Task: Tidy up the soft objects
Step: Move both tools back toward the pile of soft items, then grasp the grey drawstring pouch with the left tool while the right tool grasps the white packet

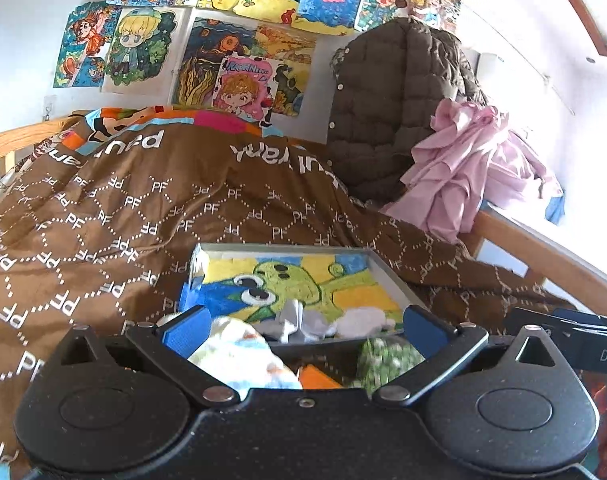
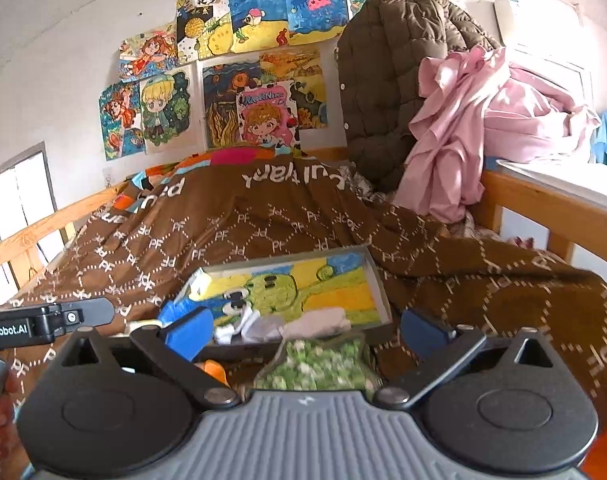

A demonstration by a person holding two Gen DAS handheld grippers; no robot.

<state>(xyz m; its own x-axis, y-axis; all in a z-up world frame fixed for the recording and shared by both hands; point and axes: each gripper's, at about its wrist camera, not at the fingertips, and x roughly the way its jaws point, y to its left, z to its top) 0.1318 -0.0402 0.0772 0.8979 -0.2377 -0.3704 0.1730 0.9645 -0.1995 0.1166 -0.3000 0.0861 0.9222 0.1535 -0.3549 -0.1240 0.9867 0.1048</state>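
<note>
Left gripper (image 1: 303, 330): jaws spread wide, holding nothing; blue pads at either side. Between and just below them lies a pale patterned cloth (image 1: 239, 354), with an orange item (image 1: 317, 376) beside it.

Right gripper (image 2: 305, 330): jaws spread wide, empty. A green-and-white speckled cloth (image 2: 319, 364) lies bunched between them, on the bedspread just in front of the tray.

Shallow tray (image 1: 387, 270): rests on the bed beyond both grippers; its floor bears a drawing of a green turtle on yellow and blue. Grey and white socks (image 1: 303, 322) lie crumpled at its near edge.

Brown bedspread (image 1: 115, 216): printed with white "PF" lattice, covers the bed under everything.

Wooden bed rail (image 2: 543, 204): runs along the right side.

Pink cloth (image 2: 455, 136): heaped at the bed's far right corner, against a brown quilted jacket (image 2: 383, 80) hanging behind.

Wall (image 2: 63, 40): white, hung with colourful cartoon drawings (image 2: 259, 16).
</note>
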